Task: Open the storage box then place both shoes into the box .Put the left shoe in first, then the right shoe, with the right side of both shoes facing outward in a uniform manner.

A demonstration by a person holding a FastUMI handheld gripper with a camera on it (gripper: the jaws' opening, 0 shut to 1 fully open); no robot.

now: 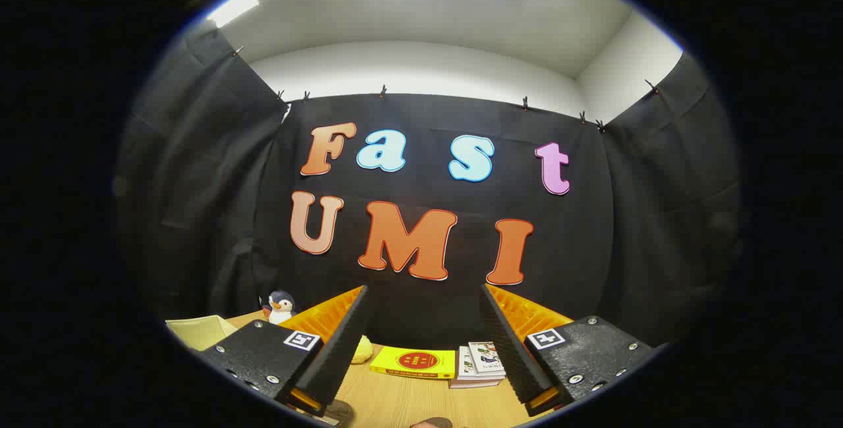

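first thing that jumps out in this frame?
The gripper, its fingers spread wide with nothing between them, raised toward the black cloth wall. Beyond them on the wooden table lie a yellow book and a small stack of booklets; a toy penguin stands farther left.

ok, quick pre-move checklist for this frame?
1. Gripper open, nothing between fingers: ok.
2. Storage box in sight: cannot tell; a pale bin sits beside the left finger.
3. Shoes in sight: cannot tell; brown shapes lie near the finger bases.
4. Table ahead free: not ok; yellow book and booklets lie beyond the fingers.
5. Penguin toy clear of fingers: ok.
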